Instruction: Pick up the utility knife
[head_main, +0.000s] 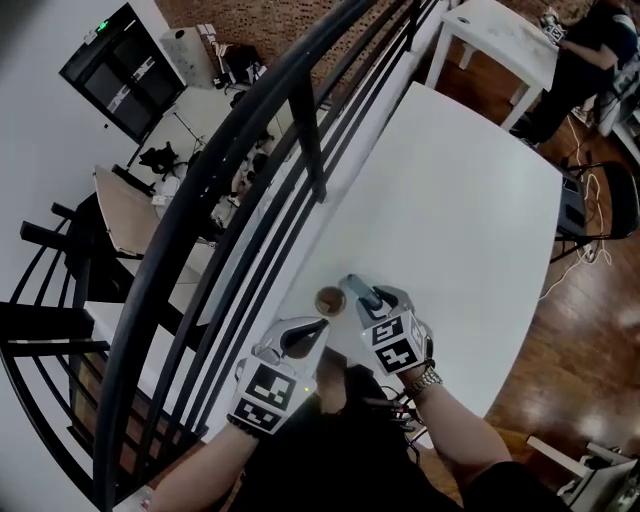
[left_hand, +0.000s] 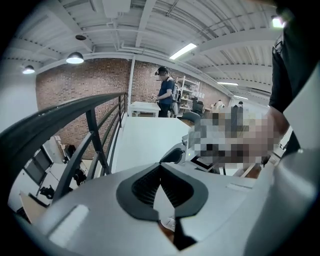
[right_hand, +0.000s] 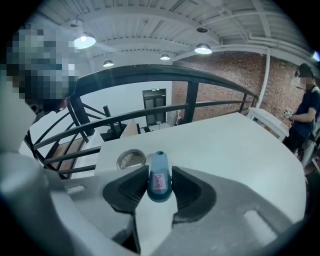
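Observation:
The utility knife (right_hand: 159, 177) is a slim blue-grey handle with a small pink label. It lies on the white table (head_main: 450, 200) and points away from me. My right gripper (right_hand: 159, 186) is shut on it, a dark pad against each side of the handle. In the head view the knife (head_main: 356, 289) sticks out ahead of the right gripper (head_main: 368, 303) near the table's front edge. My left gripper (head_main: 312, 332) hovers just to the left, its jaws shut with nothing between them. In the left gripper view the left gripper (left_hand: 161, 167) has its tips touching.
A small round metal tin (head_main: 330, 300) stands just left of the knife, close to both grippers. A black railing (head_main: 250, 200) runs along the table's left side. A second white table (head_main: 500, 40) and a standing person (right_hand: 305, 100) are at the far end.

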